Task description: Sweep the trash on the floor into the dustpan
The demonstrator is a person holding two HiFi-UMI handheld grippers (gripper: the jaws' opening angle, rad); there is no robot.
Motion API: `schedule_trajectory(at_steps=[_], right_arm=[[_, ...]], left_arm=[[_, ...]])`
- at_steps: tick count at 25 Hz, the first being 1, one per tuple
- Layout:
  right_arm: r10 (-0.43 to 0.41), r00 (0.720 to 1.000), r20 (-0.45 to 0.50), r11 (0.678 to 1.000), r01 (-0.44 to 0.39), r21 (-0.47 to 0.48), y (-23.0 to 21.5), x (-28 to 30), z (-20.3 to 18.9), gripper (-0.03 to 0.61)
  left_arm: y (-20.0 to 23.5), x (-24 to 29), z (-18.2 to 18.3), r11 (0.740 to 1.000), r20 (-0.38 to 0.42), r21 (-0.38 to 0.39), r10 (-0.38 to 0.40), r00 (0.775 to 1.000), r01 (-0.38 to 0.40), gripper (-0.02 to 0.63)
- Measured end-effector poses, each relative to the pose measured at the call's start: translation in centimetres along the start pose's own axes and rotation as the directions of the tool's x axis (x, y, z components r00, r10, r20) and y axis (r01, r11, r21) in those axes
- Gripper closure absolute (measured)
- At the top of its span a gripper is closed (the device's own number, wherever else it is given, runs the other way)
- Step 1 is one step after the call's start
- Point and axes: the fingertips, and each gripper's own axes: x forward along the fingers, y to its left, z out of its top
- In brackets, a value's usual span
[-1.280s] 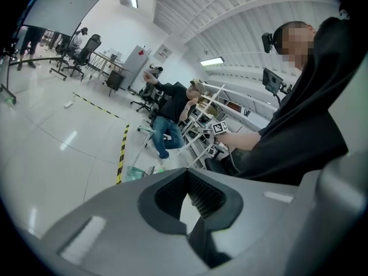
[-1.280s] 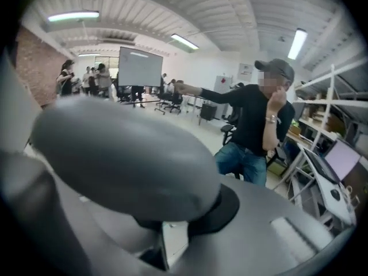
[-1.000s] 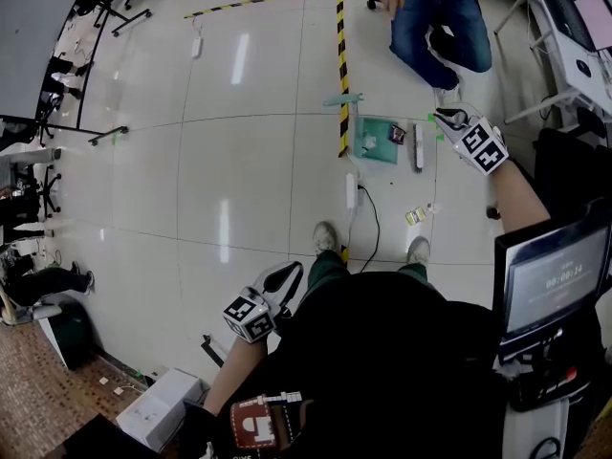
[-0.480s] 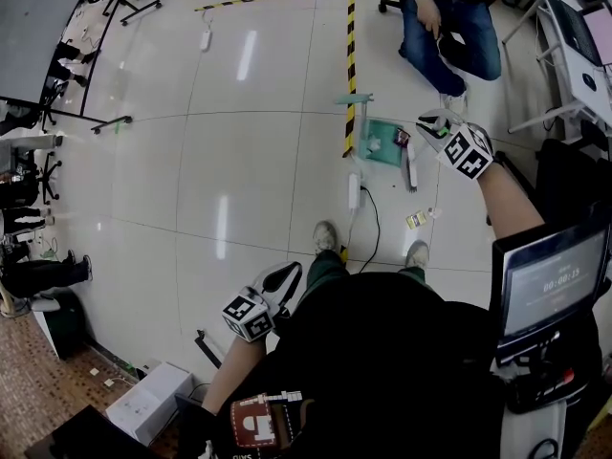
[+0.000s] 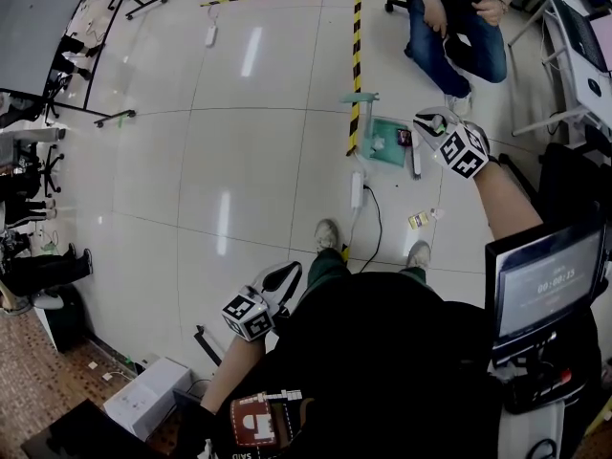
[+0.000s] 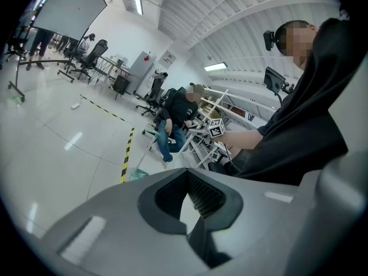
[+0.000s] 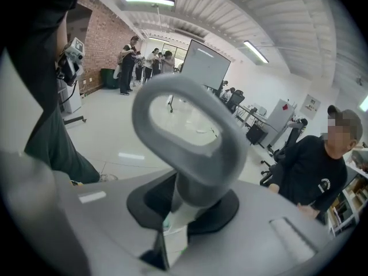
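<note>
A green dustpan (image 5: 384, 142) lies on the pale tiled floor with a few scraps in it; its upright handle (image 5: 361, 98) stands at the far side. The broom's pale head (image 5: 415, 161) rests just right of the pan. My right gripper (image 5: 432, 122) hangs above it, shut on the broom's grey loop handle (image 7: 190, 131). Small yellowish trash (image 5: 415, 219) lies on the floor nearer me, beside my right shoe (image 5: 418, 252). My left gripper (image 5: 279, 280) is low at my left thigh, shut and empty; the dustpan (image 6: 137, 174) shows small beyond its jaws.
Yellow-black tape (image 5: 356, 65) runs up to the dustpan. A white power strip (image 5: 356, 189) with a black cable lies left of the trash. A seated person in jeans (image 5: 454, 27) is just beyond. Desks stand at right, a white box (image 5: 153, 400) at lower left.
My right gripper has shifted slightly left toward the dustpan, carrying the broom head closer to the pan's right edge. The left gripper has stayed at my thigh.
</note>
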Motion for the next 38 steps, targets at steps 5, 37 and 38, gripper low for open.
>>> schedule_trajectory(at_steps=[5,37,38], right_arm=[[-0.029,0.998,0.061,0.998,0.026,0.050,-0.6,-0.3,1.7,0.545],[-0.267,0.963,0.037,0.896,0.233,0.378,10.5,-28.7,-6.3,0.543],[-0.295,0.955,0.009,0.877,0.267,0.400,11.6,-29.1,-5.9,0.543]], left_arm=[[0.0,0.0,0.0,1.000,-0.002,0.002,-0.002,1.000,0.002,0.618],[-9.4,4.2,5.4,0.922,0.033,0.305,-0.260,0.965,0.238,0.618],[-8.3,2.6,5.6,0.917,0.025,0.309,-0.273,0.962,0.253,0.618]])
